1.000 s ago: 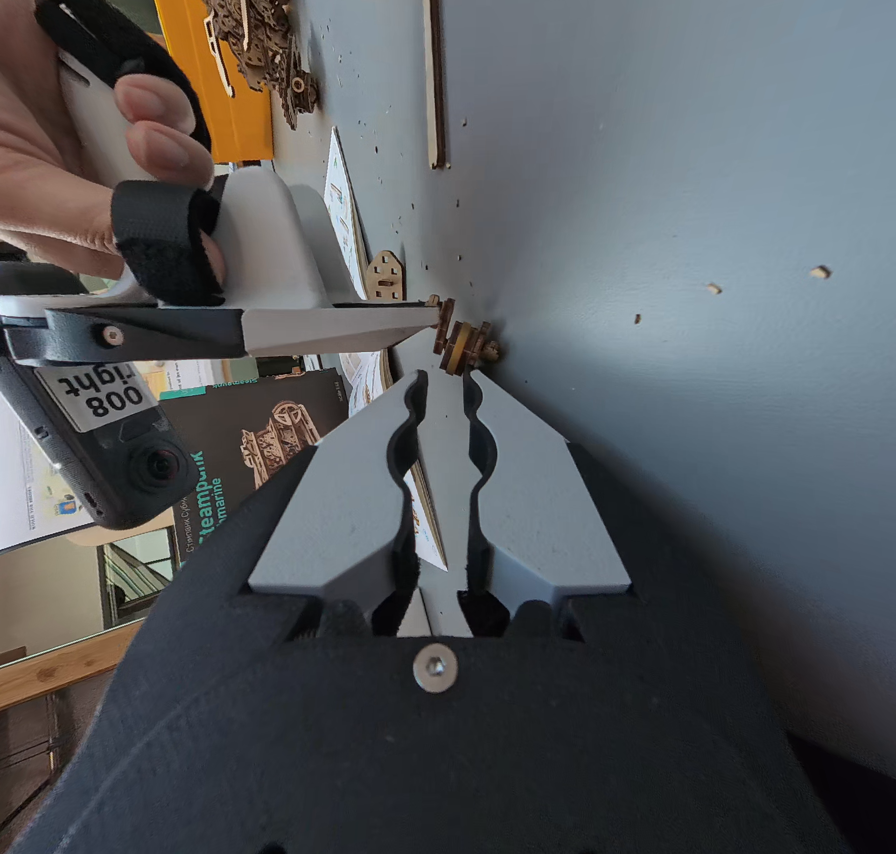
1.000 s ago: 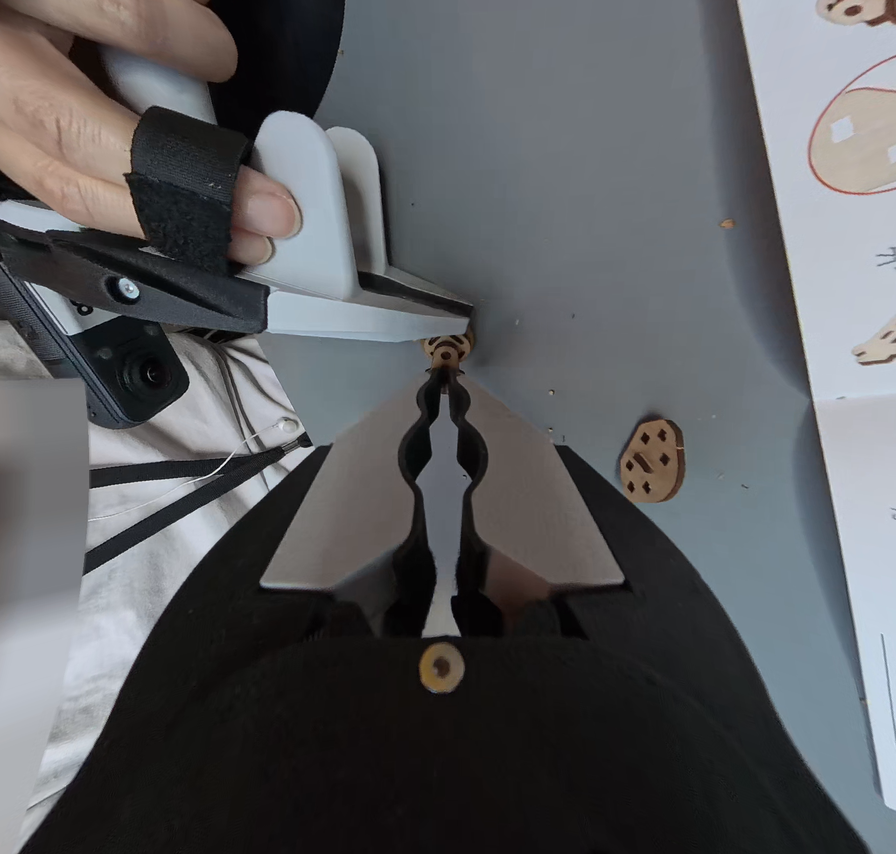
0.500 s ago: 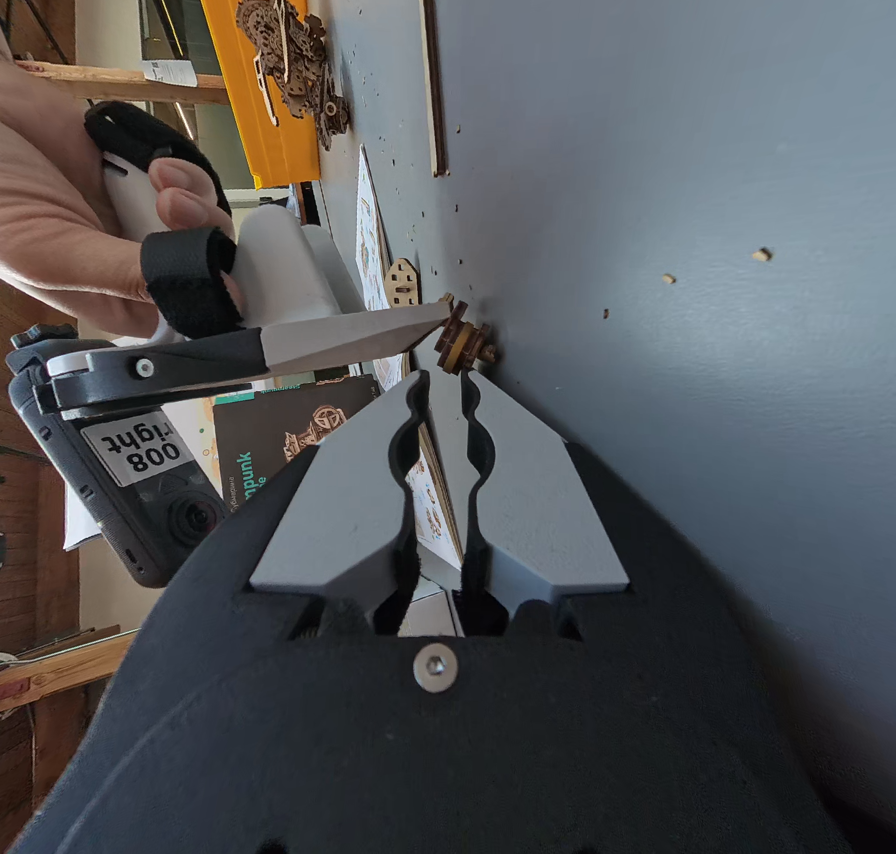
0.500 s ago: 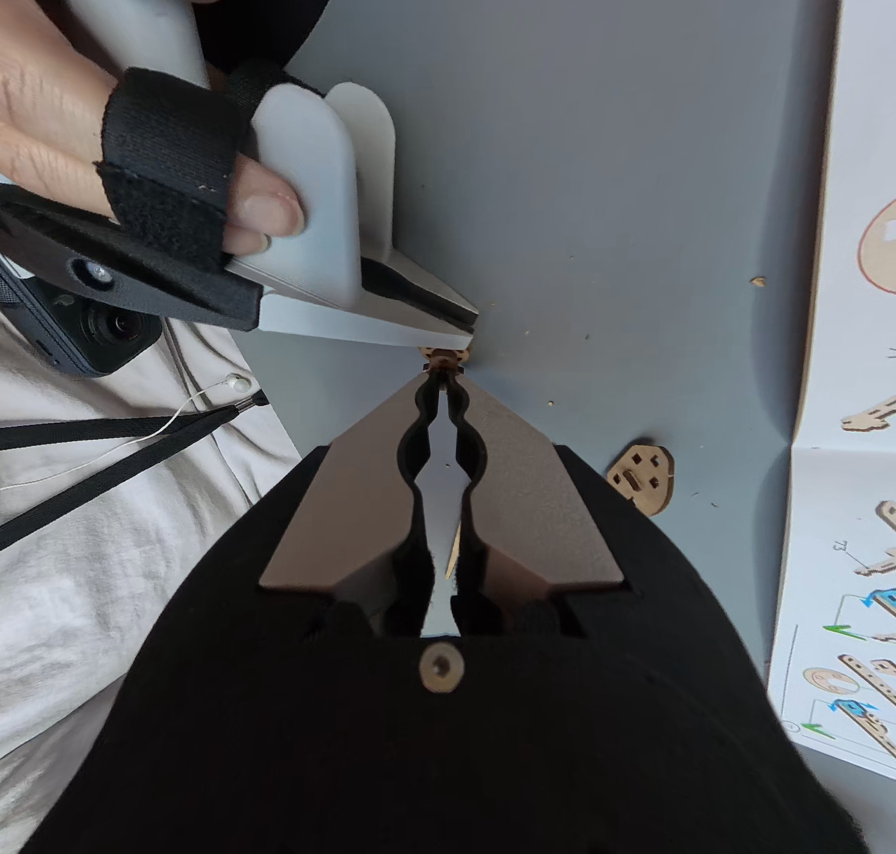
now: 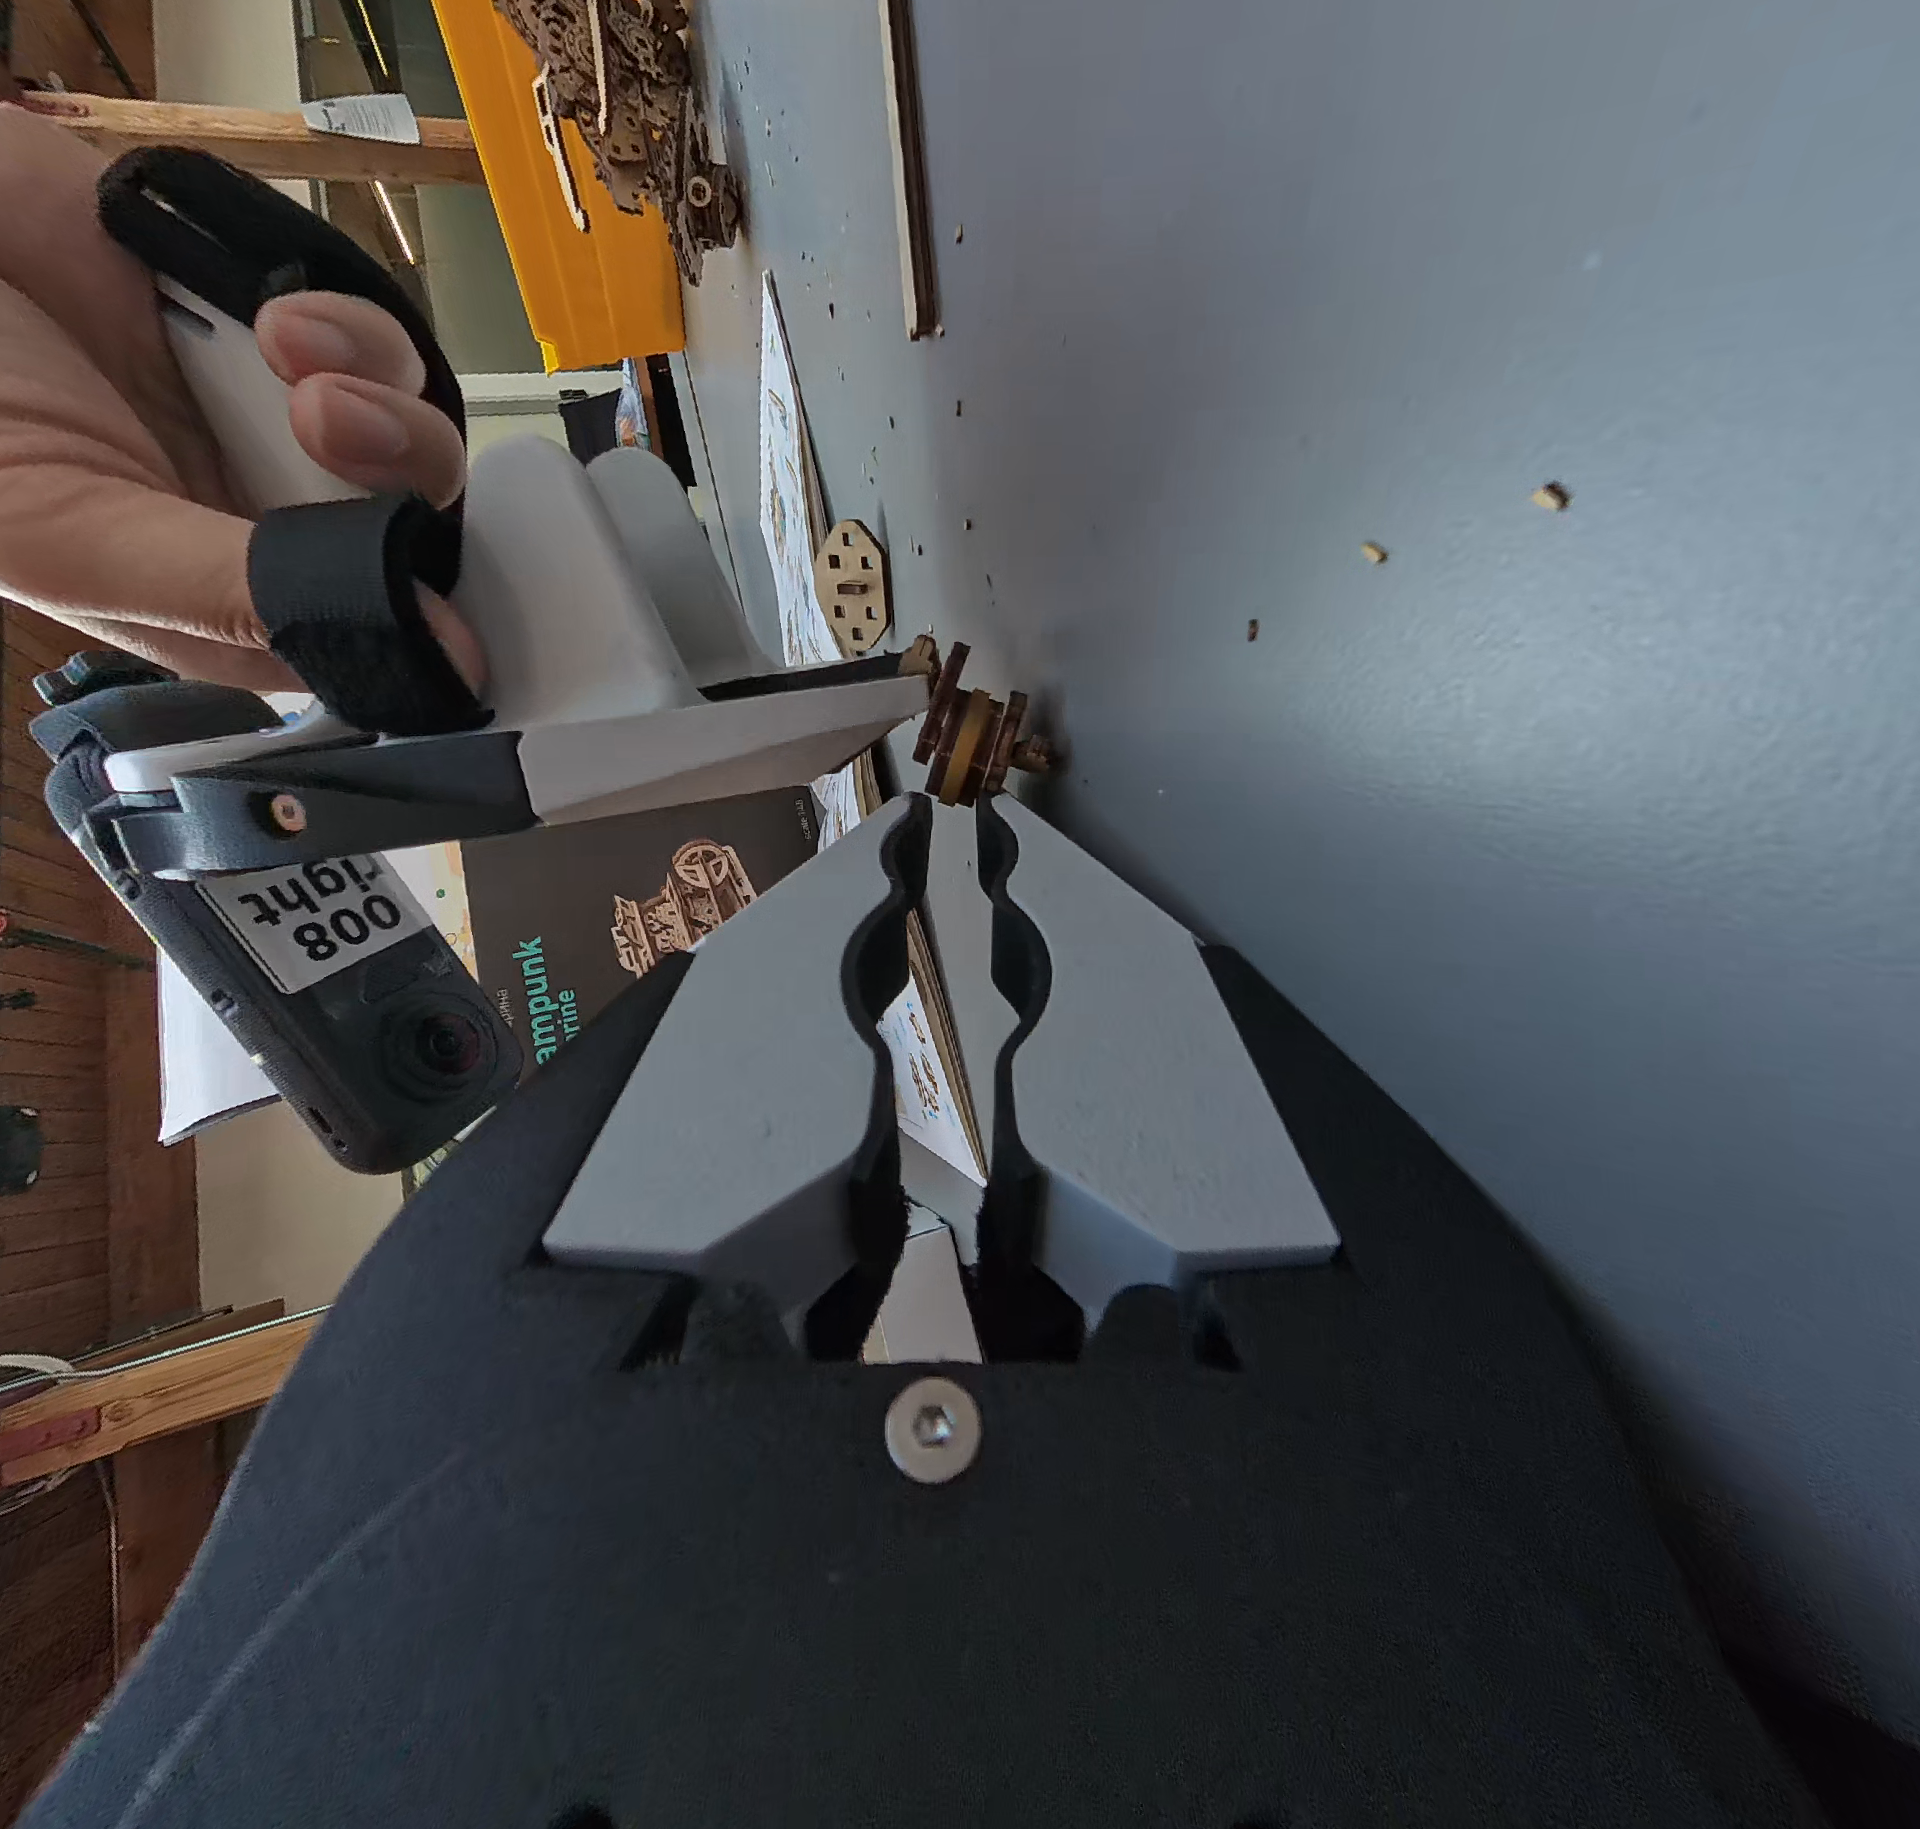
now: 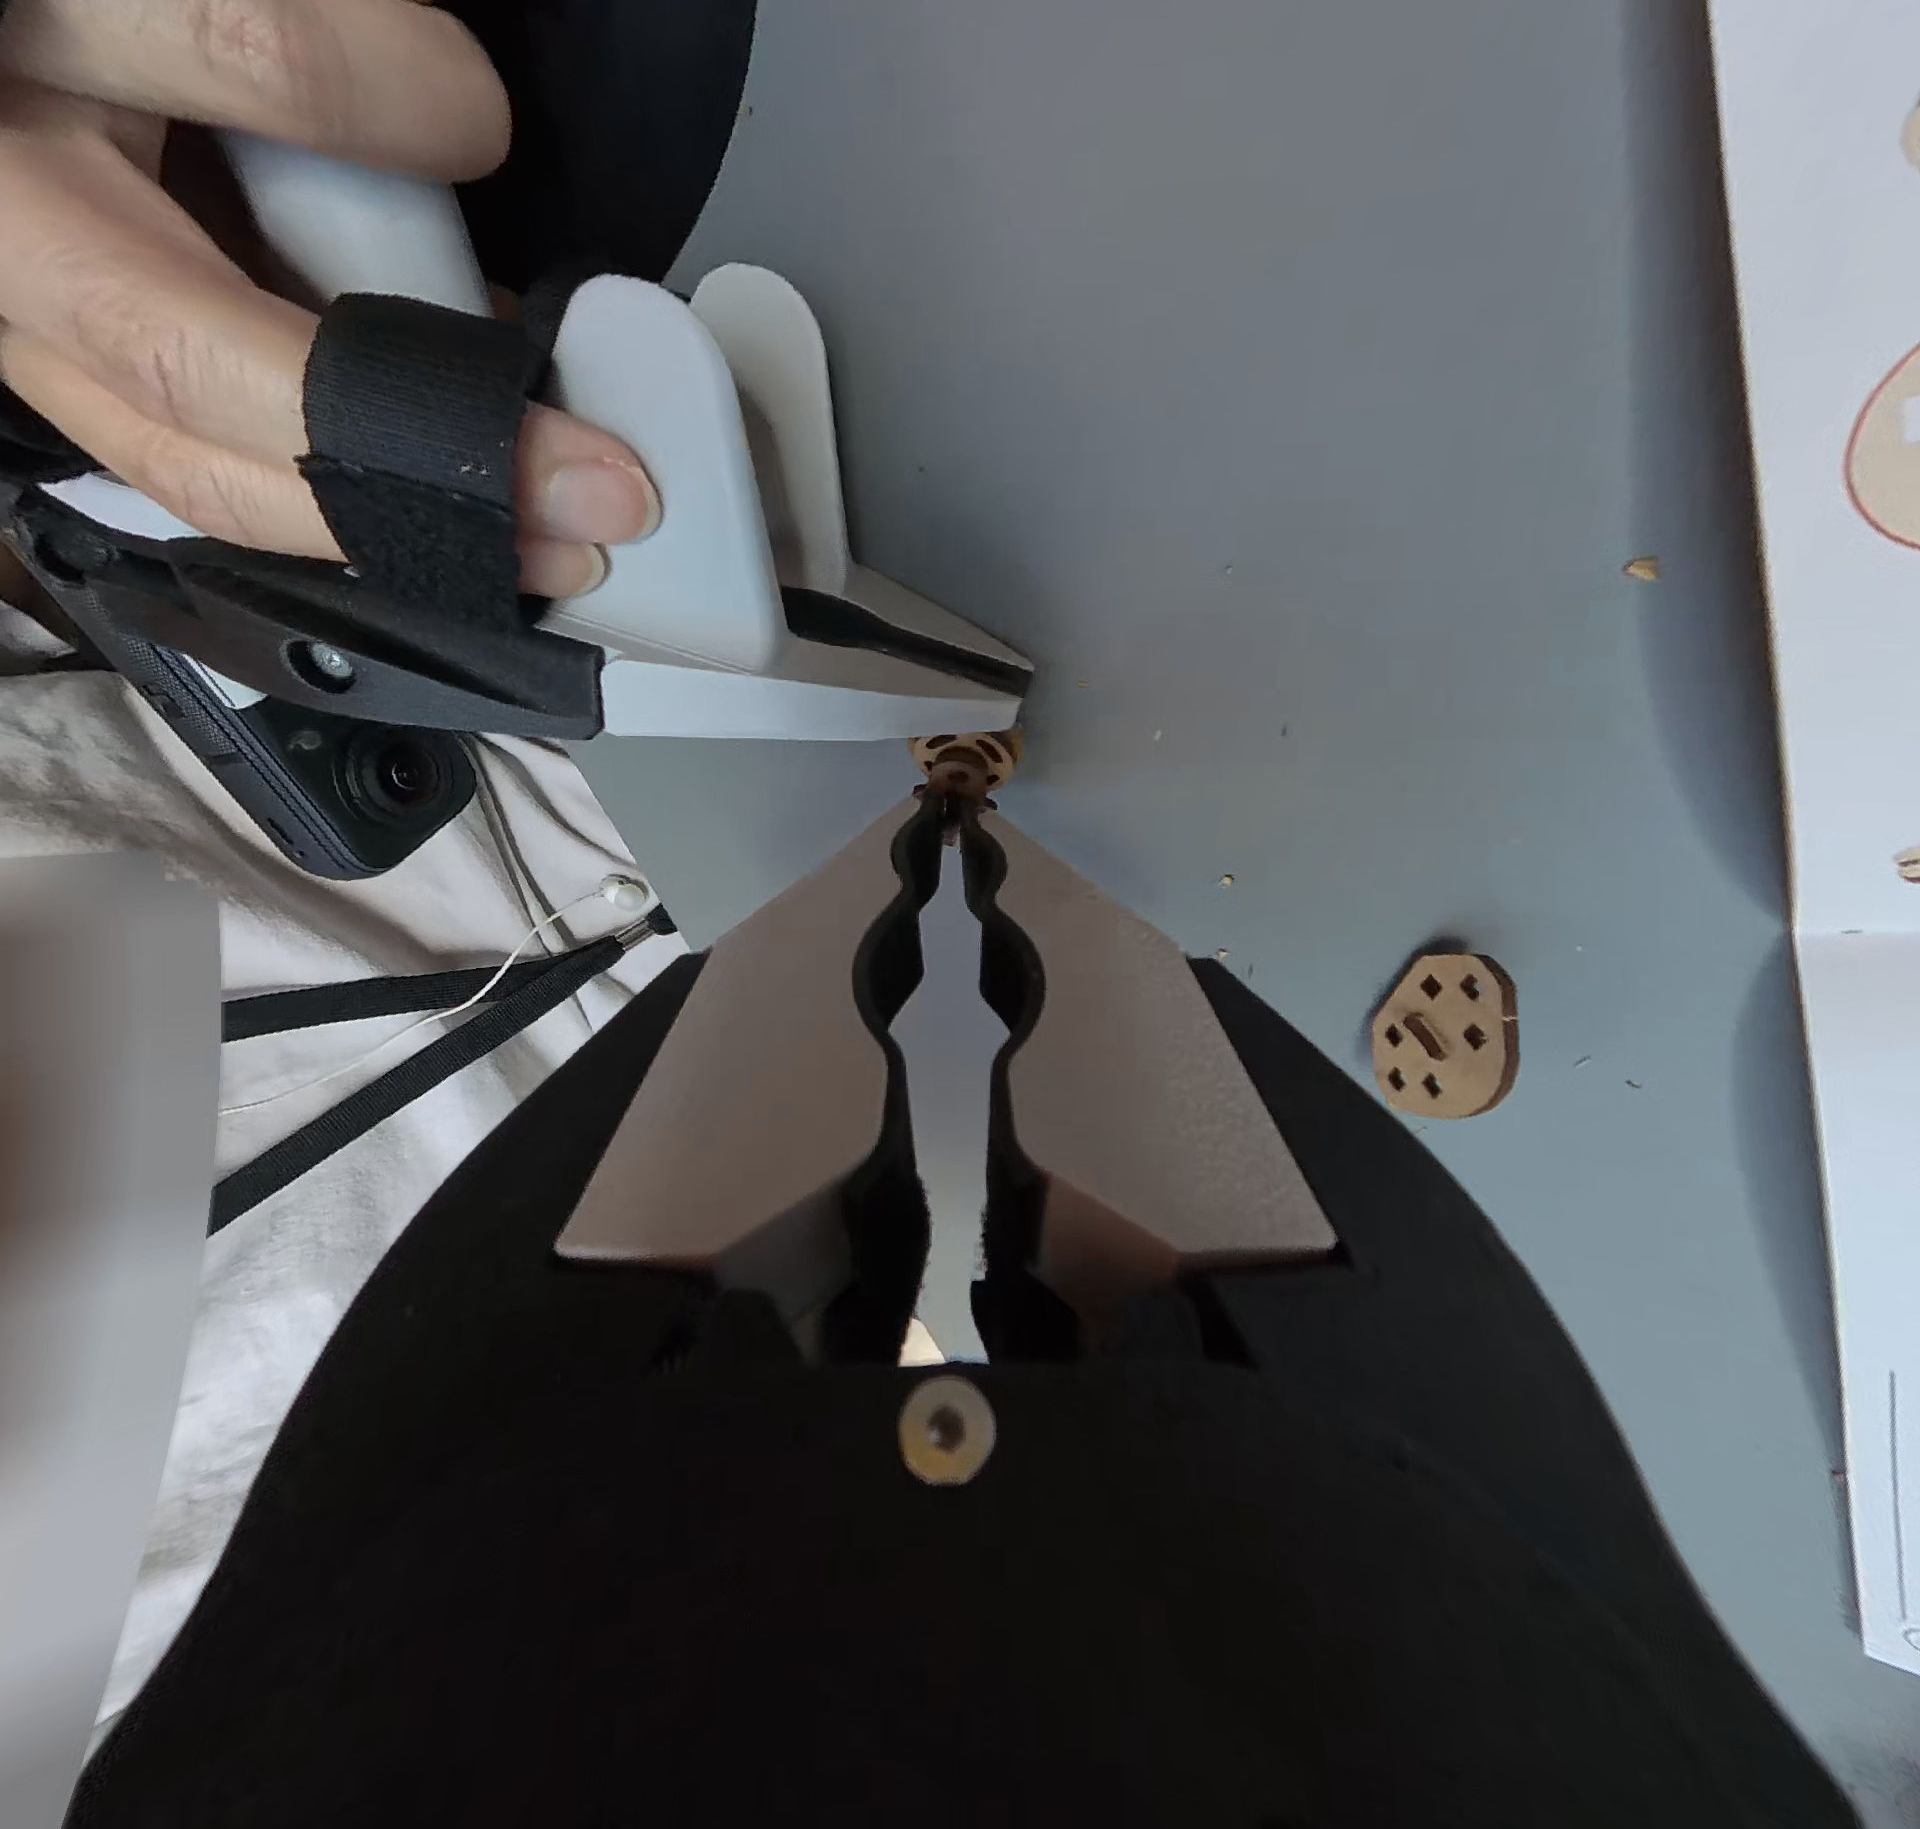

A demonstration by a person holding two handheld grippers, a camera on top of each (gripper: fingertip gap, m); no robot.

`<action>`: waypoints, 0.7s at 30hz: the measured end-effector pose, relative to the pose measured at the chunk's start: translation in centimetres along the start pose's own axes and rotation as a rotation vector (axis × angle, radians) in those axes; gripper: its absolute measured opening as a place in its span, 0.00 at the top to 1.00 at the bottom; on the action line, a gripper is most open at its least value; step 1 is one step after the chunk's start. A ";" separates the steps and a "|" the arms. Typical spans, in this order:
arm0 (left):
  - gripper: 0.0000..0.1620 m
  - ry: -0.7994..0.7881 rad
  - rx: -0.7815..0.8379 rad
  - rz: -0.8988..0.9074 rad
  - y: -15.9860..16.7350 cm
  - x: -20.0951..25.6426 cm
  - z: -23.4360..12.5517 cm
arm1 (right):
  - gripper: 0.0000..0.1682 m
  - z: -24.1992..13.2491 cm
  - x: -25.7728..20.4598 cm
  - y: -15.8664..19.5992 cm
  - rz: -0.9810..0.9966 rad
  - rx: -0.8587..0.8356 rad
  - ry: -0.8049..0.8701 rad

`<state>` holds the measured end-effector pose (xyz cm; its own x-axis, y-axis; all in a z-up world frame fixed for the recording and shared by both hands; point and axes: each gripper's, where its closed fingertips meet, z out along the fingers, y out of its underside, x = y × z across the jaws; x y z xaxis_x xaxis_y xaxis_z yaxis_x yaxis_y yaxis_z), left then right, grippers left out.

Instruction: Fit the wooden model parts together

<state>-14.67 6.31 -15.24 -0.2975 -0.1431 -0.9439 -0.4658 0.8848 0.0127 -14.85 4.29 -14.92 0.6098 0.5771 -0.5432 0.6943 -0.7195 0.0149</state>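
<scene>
A small wooden assembly (image 5: 975, 735) of stacked discs on an axle stands on the grey table (image 5: 1455, 325). My left gripper (image 5: 951, 805) has its tips at the lowest disc's rim, a narrow gap between them, pinching it. My right gripper (image 5: 914, 673) comes in from the left and is shut on a small wooden part (image 5: 923, 652) at the assembly's outer toothed disc. In the right wrist view my right gripper (image 6: 943, 811) is shut on that part against the assembly (image 6: 966, 753), and the left gripper (image 6: 1013, 699) touches the assembly from the left.
An octagonal slotted wooden plate (image 6: 1444, 1036) lies flat near a white instruction sheet (image 6: 1849, 636). Farther off are an orange tray (image 5: 540, 169) with a built wooden model (image 5: 623, 65), a thin wooden sheet (image 5: 909, 117) and a dark box (image 5: 644, 906). Wood crumbs dot the table. Left and right tips are no more than a few centimetres apart.
Both grippers stay at the assembly. The right gripper tilted and levelled again, and the outer toothed disc now sits closer to the stack.
</scene>
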 end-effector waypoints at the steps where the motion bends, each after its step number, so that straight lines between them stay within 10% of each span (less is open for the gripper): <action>1: 0.96 0.000 -0.002 0.000 0.0 0.0 0.0 | 0.99 0.0 -0.1 0.0 0.027 0.006 -0.013; 21: 0.97 0.039 -0.193 -0.067 0.4 0.3 -0.2 | 0.99 0.1 -0.4 -0.1 0.196 0.107 -0.143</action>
<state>-15.09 6.57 -15.46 -0.2910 -0.2191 -0.9313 -0.6351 0.7722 0.0168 -15.21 4.07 -14.81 0.6632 0.3678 -0.6518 0.5193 -0.8533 0.0470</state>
